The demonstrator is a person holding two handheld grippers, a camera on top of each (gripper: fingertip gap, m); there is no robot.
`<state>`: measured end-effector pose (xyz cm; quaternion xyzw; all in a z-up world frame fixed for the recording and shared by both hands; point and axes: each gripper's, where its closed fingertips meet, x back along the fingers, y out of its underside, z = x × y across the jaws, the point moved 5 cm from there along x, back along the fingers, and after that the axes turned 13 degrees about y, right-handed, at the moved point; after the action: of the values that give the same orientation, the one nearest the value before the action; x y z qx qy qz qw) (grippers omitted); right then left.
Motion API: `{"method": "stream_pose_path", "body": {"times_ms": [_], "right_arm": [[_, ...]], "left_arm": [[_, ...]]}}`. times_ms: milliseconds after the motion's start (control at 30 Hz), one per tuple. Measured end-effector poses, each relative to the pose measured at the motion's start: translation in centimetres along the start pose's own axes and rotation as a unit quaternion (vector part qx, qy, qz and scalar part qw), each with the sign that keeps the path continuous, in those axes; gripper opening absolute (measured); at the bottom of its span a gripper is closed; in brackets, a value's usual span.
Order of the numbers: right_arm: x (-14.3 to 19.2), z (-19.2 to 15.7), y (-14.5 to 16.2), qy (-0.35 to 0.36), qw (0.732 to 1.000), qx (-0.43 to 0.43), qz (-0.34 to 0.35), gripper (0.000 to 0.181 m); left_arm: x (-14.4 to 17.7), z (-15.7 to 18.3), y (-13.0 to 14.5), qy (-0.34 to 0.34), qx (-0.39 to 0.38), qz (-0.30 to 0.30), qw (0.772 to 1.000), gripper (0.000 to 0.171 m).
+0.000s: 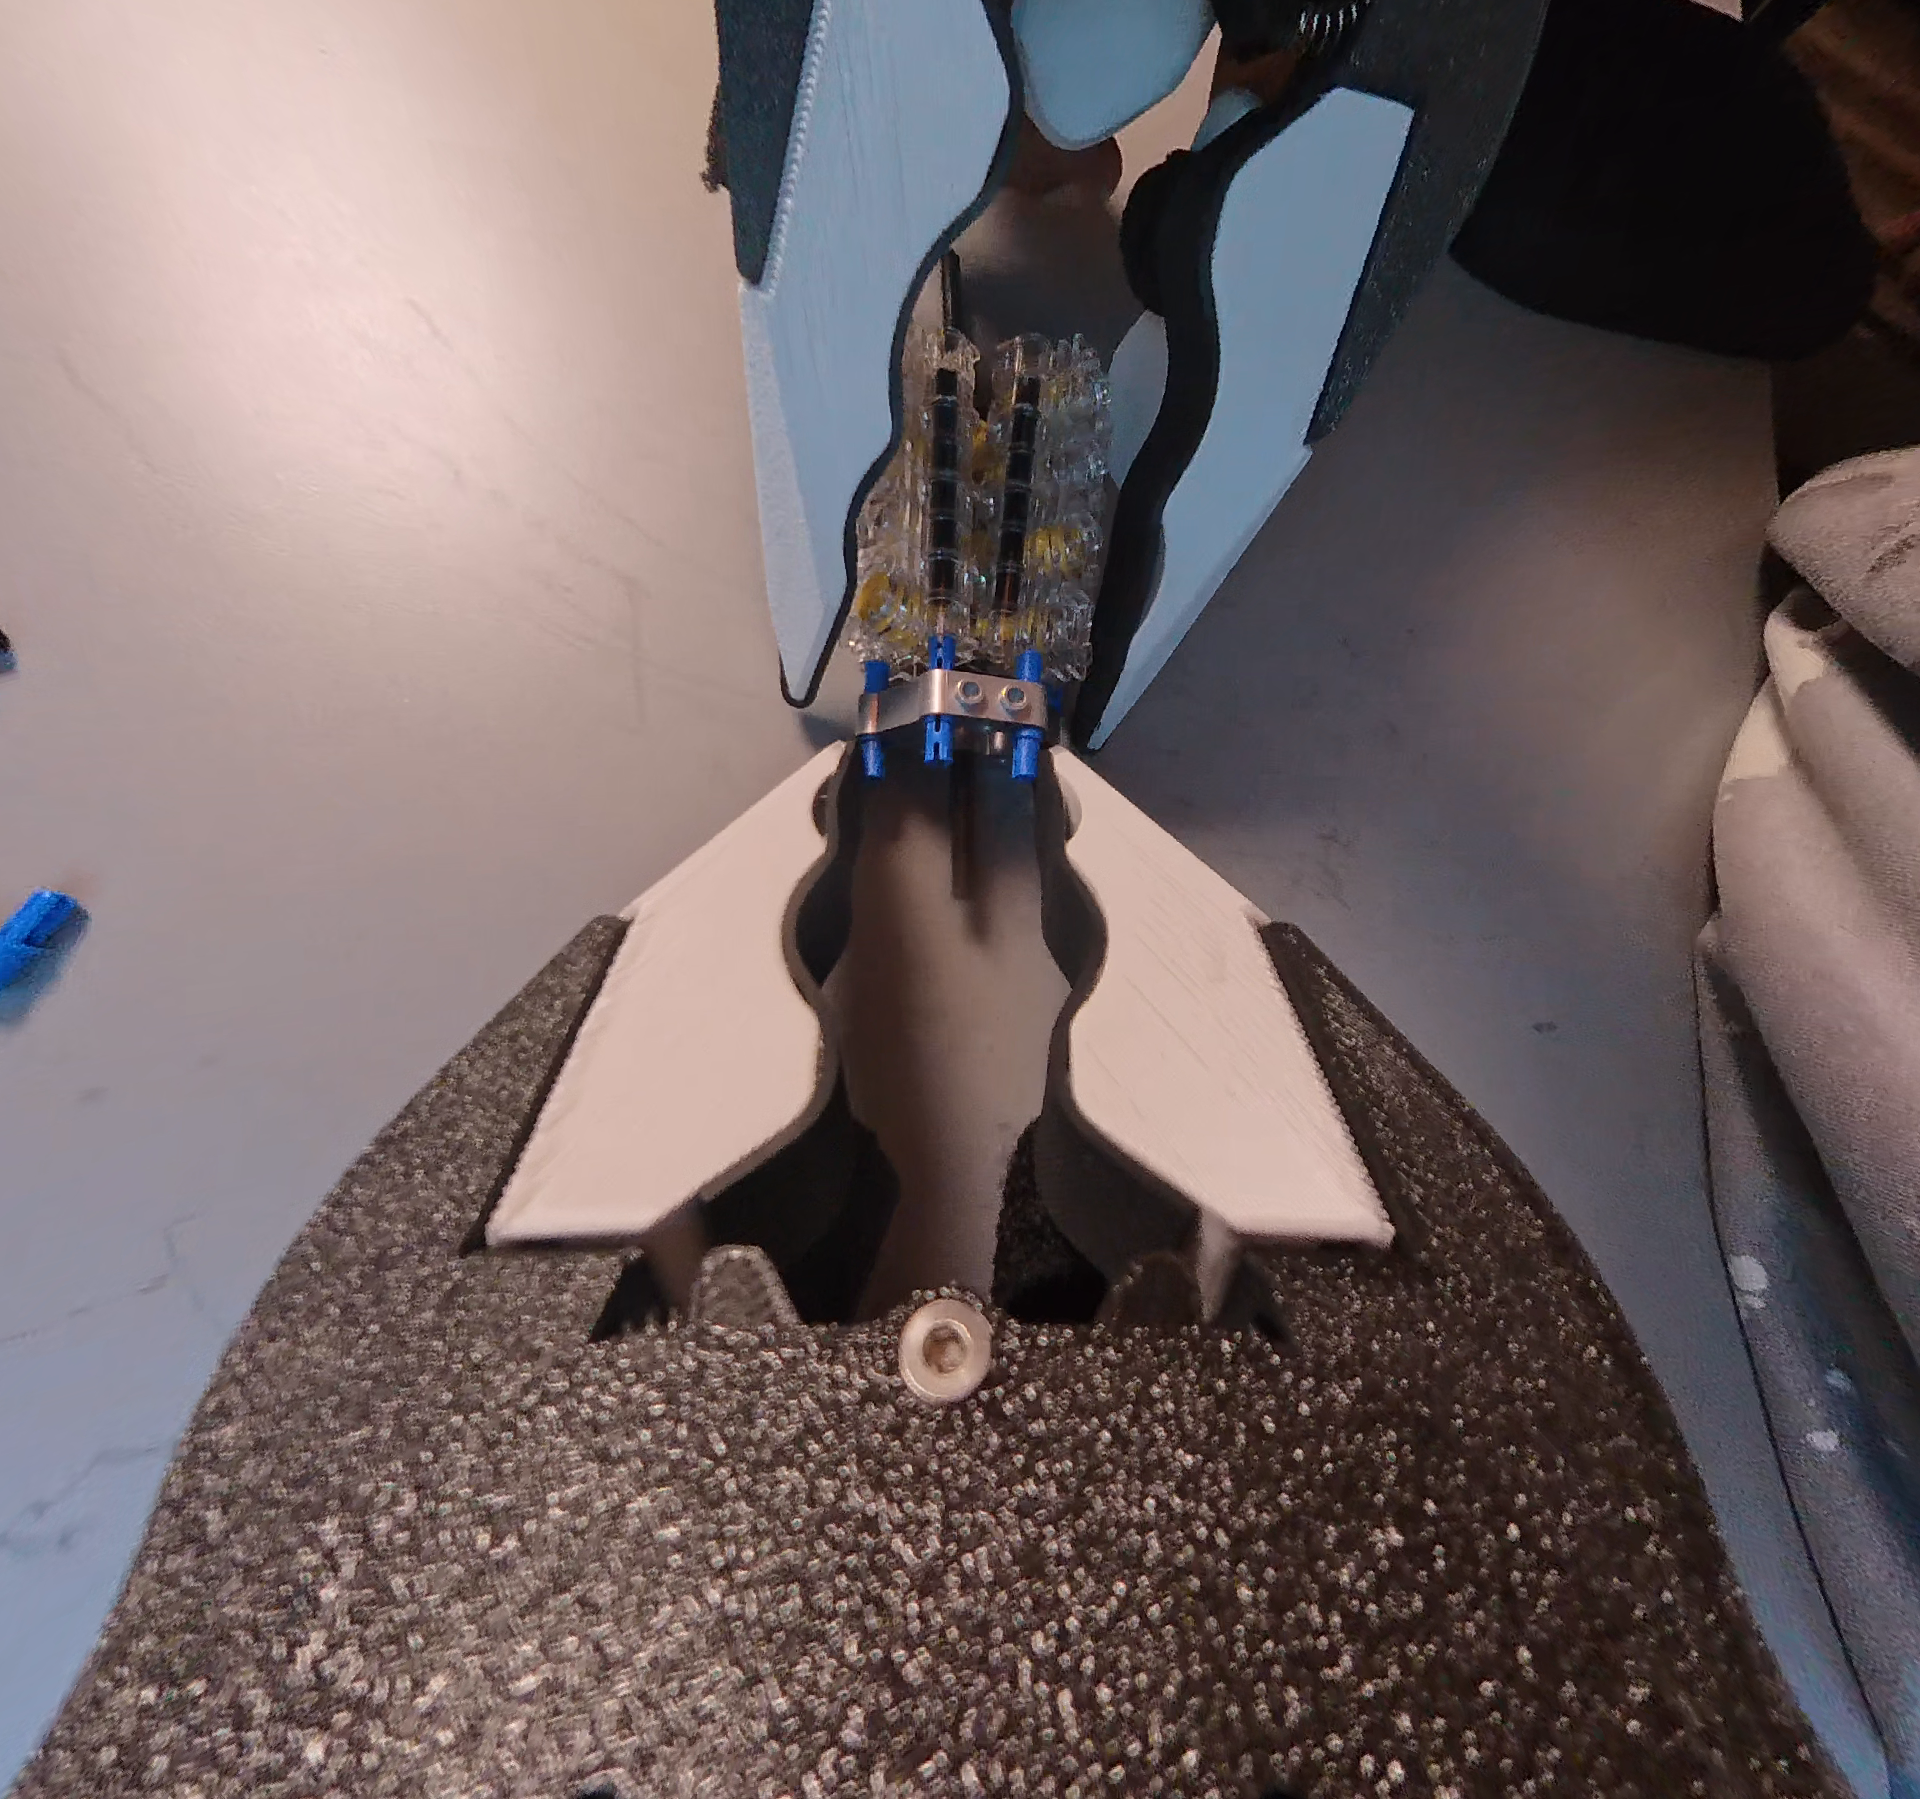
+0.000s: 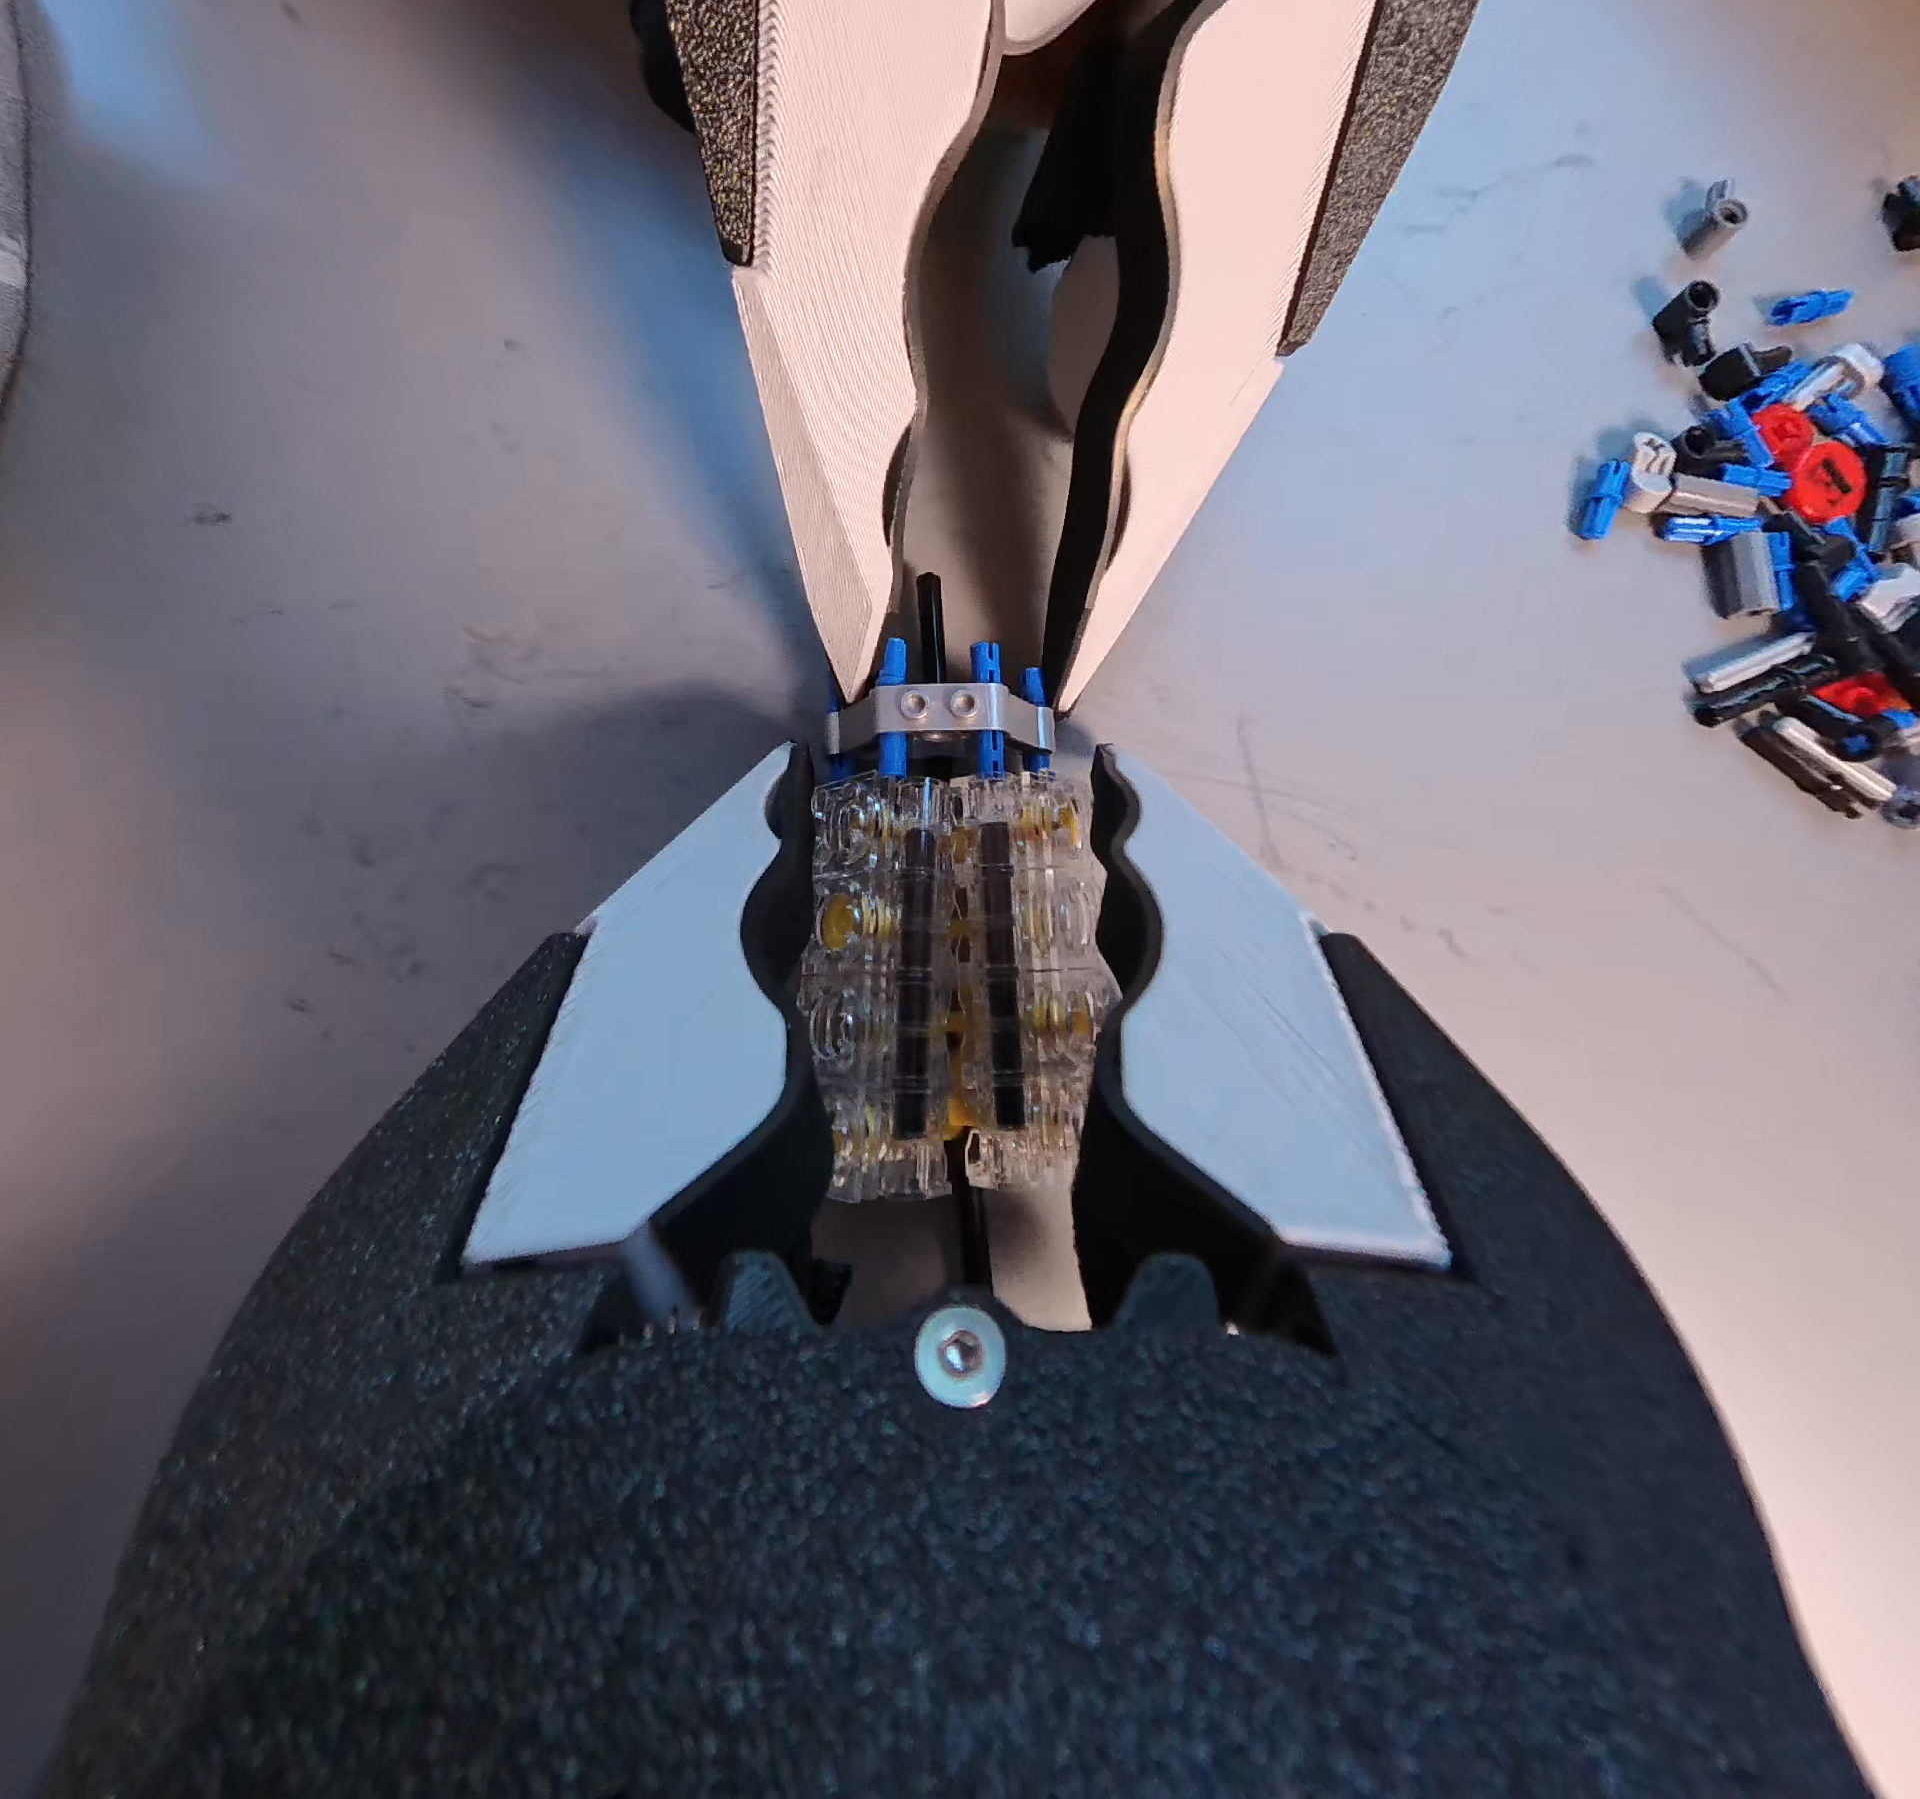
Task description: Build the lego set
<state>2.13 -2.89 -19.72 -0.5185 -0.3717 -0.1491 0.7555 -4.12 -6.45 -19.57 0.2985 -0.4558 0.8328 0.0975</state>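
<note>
The right gripper [image 2: 951,970] is clamped on the clear toy-brick block [image 2: 951,980]. The left gripper [image 1: 951,762] pinches its grey bracket [image 1: 951,700] with blue pins [image 1: 935,658], above the table [image 1: 364,502]. Likely light, rigid, snap-fit: grip flat sides.

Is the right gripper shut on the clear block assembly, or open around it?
Shut on it: right gripper fingers press both sides of the clear block assembly.

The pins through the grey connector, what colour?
Blue pins, clearest in the right wrist view.
</note>
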Motion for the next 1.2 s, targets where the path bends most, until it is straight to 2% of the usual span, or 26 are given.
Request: {"method": "stream_pose_path", "body": {"times_ms": [267, 367, 500, 633, 700, 800, 1200], "right_arm": [[0.1, -0.1, 0.0, 0.013, 1.0, 0.009, 0.005, 0.052], [0.7, 0.4, -0.2, 0.016, 1.0, 0.004, 0.006, 0.068], [2.2, 1.2, 0.6, 0.017, 0.999, 0.008, -0.028, 0.074], [3.1, 0.8, 1.9, 0.004, 0.998, 0.013, -0.064, 0.071], [2.9, 0.5, 2.1, 0.003, 0.998, 0.02, -0.066, 0.055], [2.9, 0.6, 2.0, -0.006, 0.998, 0.015, -0.054, 0.049], [2.3, 0.2, 1.9, -0.084, 0.995, -0.035, -0.032, 0.048]], "left_arm": [[0.0, 0.0, 0.1, 0.005, 0.005, 0.0, 1.0, 0.032], [0.0, 0.0, 0.1, 0.004, 0.005, -0.001, 1.0, 0.032], [0.0, 0.0, 0.1, 0.004, 0.004, -0.001, 1.0, 0.032], [0.0, 0.0, 0.1, 0.006, 0.002, 0.0, 1.0, 0.032], [0.0, 0.0, 0.1, 0.007, -0.001, -0.001, 1.0, 0.032], [0.0, 0.0, 0.1, 0.008, -0.003, -0.003, 1.0, 0.033], [-0.2, 0.2, 0.0, 0.026, -0.022, -0.021, 0.999, 0.032]]}}
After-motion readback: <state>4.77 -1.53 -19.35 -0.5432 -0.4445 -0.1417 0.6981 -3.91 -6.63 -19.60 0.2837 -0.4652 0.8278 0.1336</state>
